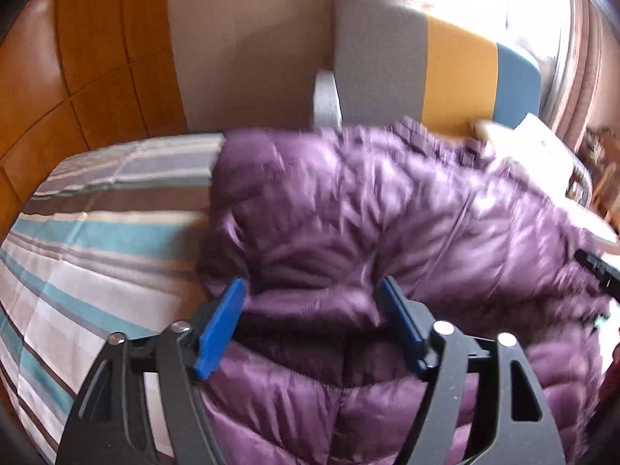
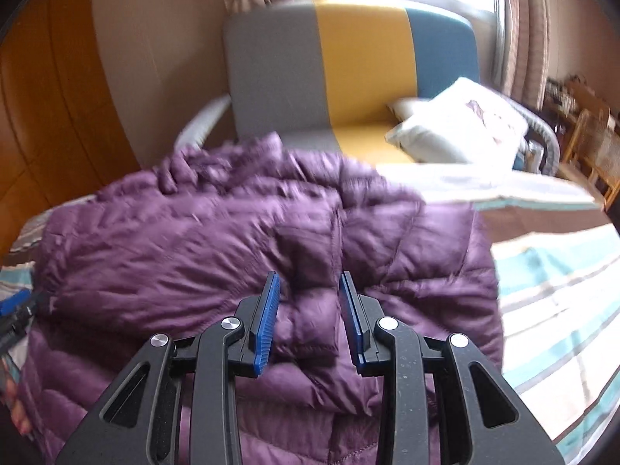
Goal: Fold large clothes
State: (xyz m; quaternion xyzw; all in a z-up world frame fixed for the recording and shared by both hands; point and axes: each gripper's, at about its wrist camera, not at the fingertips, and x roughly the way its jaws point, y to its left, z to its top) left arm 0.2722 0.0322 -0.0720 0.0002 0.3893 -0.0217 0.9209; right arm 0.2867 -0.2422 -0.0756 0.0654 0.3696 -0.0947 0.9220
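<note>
Left tool [image 1: 312, 312]: black frame, blue pads; jaws spread wide around a puffed fold of the jacket, fabric bulging between them; firm pinch by the pads not discernible.
Right tool [image 2: 310, 306]: same build; jaws narrower, clamped on a raised ridge of quilted fabric, blue pads [image 2: 265, 325] pressed against both sides of it.
Purple down jacket [image 2: 201, 255]: quilted, glossy; spread in a crumpled heap across the bed, nearest portion under both tools, far edge reaching toward the sofa.
Bed cover [image 1: 89, 240]: striped in teal, white, grey and brown; exposed left of the jacket in the left wrist view, right of it in the right wrist view.
White pillow [image 2: 461, 128]: beyond the jacket, lying on the sofa seat at right.
Sofa [image 2: 360, 62]: backrest in grey, yellow and blue panels, just behind the bed.
Wooden panelling [image 1: 85, 58]: orange-brown, far left.
Curtains [image 2: 523, 31]: beside a bright window, far right.
</note>
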